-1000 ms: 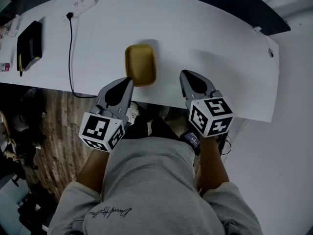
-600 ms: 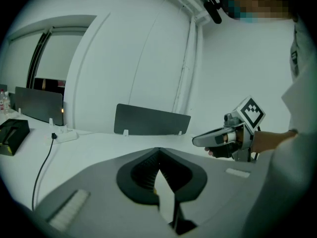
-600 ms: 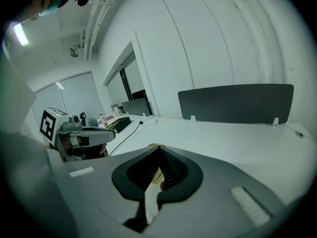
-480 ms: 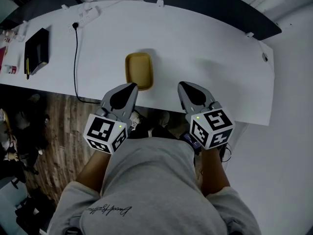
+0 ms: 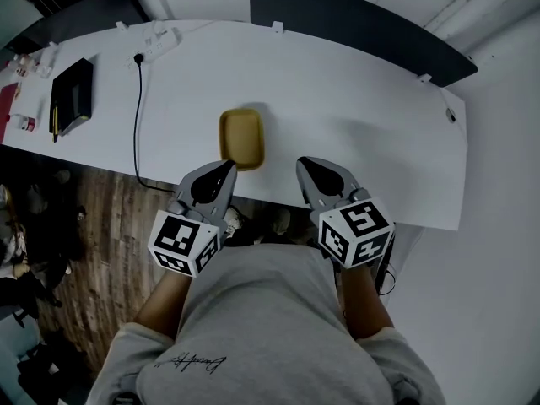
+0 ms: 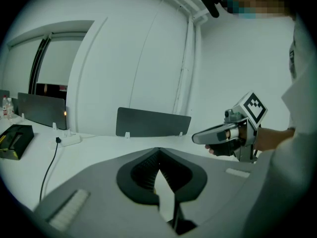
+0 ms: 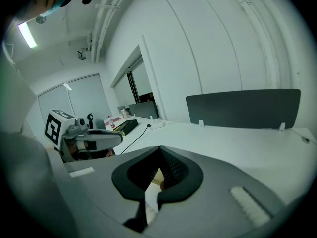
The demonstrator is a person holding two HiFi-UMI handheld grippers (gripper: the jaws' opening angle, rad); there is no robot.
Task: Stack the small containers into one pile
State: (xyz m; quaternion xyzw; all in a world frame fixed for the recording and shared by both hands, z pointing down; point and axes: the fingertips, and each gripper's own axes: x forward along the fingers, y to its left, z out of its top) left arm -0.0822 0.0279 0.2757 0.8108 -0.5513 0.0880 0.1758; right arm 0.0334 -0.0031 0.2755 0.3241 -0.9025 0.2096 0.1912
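A yellow rectangular container point(image 5: 241, 137) lies on the white table point(image 5: 354, 116) near its front edge; from above I cannot tell whether it is a single container or a nested pile. My left gripper point(image 5: 229, 166) hovers over the table edge just in front of its left corner, shut and empty. My right gripper point(image 5: 301, 162) is to the container's right, also shut with nothing held. In the left gripper view the jaws point(image 6: 158, 150) meet at the tip, with the right gripper point(image 6: 198, 138) beyond. The right gripper view shows its own closed jaws point(image 7: 159, 148) and the left gripper point(image 7: 118, 138).
A black case point(image 5: 72, 95), small bottles point(image 5: 25, 123) and a power strip point(image 5: 160, 37) with a black cable point(image 5: 137, 116) sit at the table's left. A dark divider panel point(image 5: 354, 24) stands along the far edge. Wooden floor point(image 5: 93, 226) lies below the front edge.
The head view has tilted, so more of the table's far side shows. The right gripper has shifted slightly left toward the container. Both grippers have stayed shut.
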